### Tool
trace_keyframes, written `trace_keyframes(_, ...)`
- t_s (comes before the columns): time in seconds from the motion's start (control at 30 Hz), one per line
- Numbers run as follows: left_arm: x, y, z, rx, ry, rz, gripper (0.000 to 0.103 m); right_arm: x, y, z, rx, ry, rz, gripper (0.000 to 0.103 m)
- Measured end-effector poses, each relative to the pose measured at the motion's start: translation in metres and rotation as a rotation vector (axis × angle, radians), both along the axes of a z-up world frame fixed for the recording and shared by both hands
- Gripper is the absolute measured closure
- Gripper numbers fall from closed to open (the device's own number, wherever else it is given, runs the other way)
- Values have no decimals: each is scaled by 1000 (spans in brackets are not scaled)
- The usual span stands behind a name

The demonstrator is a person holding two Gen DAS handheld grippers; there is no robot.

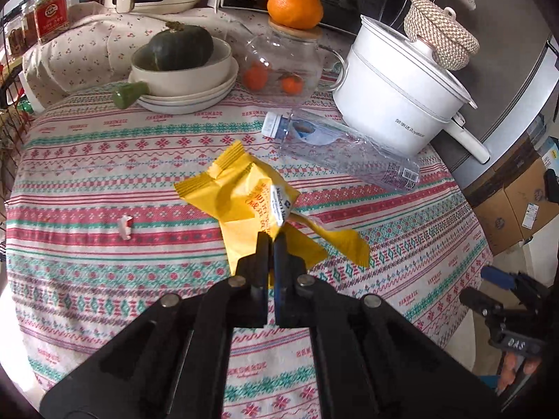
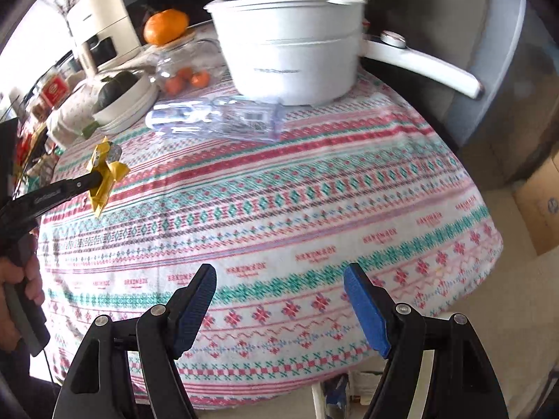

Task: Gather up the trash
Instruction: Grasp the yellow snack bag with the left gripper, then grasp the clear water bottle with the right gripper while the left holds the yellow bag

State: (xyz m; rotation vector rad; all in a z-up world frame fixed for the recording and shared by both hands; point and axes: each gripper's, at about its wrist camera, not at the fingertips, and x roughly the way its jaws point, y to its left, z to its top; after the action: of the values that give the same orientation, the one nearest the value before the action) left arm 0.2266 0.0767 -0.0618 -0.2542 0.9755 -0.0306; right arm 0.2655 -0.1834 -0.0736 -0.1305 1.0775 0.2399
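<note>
On my left, the left claw [image 1: 271, 241] is clamped on one corner of the yellow wrapper [image 1: 244, 195], which hangs just over the surface [image 1: 104, 174]; with so thin a pinch on crinkly foil, I judge it could slide free if I swing too fast. Toward the middle, the empty plastic bottle [image 2: 213, 120] lies on its side touching the white pot [image 2: 290, 56], so a careless reach could roll it or knock the pot. My right claw [image 2: 279, 300] stands open and empty near the surface edge, well apart from the bottle.
</note>
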Motion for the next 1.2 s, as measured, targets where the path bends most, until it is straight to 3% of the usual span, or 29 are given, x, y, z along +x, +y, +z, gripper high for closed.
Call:
trace_keyframes(0.13, -35, 27, 16, 8, -30, 34, 101, 38, 64, 9, -52, -36, 168, 26)
trace_keyframes(0.23, -41, 48, 13, -42, -15, 70, 101, 69, 109, 6, -92, -45, 279, 26)
trace_keyframes(0.37, -41, 62, 9, -25, -5, 72, 101, 107, 160, -6, -208, -58, 421, 26)
trace_keyframes(0.57, -39, 76, 8, -10, 4, 94, 101, 153, 197, -41, -355, -53, 570, 26)
trace_keyframes(0.7, -38, 78, 5, -9, 13, 90, 100, 172, 210, -67, -468, -85, 597, 24)
trace_keyframes(0.87, -35, 75, 2, -7, 24, 89, 100, 191, 212, -74, -465, -112, 569, 24)
trace_keyframes(0.97, -35, 71, 2, -7, 21, 85, 100, 197, 217, -85, -532, -128, 579, 24)
trace_keyframes(1.07, -34, 70, 4, -3, 15, 80, 100, 198, 223, -98, -637, -170, 603, 30)
trace_keyframes(1.2, -36, 73, 5, -9, 11, 85, 100, 187, 222, -103, -685, -195, 613, 35)
